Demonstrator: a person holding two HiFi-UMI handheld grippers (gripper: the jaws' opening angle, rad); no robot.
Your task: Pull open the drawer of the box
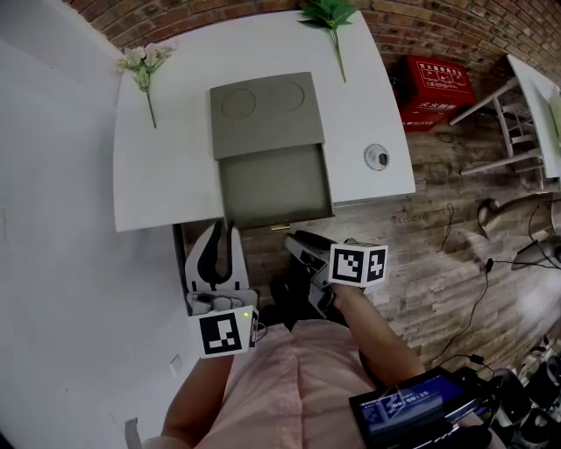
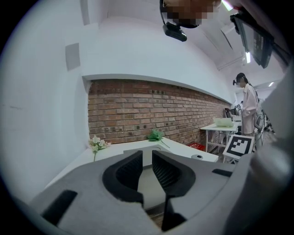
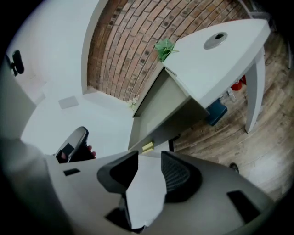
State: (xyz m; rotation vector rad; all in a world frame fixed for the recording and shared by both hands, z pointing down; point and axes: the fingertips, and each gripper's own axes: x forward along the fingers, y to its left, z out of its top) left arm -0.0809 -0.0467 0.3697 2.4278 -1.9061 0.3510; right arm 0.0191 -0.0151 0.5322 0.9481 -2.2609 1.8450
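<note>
A grey box (image 1: 266, 114) stands on the white table (image 1: 166, 175). Its drawer (image 1: 273, 184) is pulled out toward me, past the table's front edge, with a small yellowish handle (image 1: 280, 227) on its front. My right gripper (image 1: 296, 241) hangs just in front of that handle, open, with nothing between its jaws. In the right gripper view the gripper (image 3: 149, 160) sits just short of the handle (image 3: 148, 147) and the drawer (image 3: 161, 105). My left gripper (image 1: 221, 235) is held left of the drawer's front, apart from it. Its jaws (image 2: 147, 158) stand slightly apart and hold nothing.
White flowers (image 1: 143, 63) lie at the table's left and a green sprig (image 1: 329, 16) at the back. A small round object (image 1: 377, 157) rests near the right edge. A red crate (image 1: 436, 88), another white table (image 1: 535, 96) and cables are on the wooden floor.
</note>
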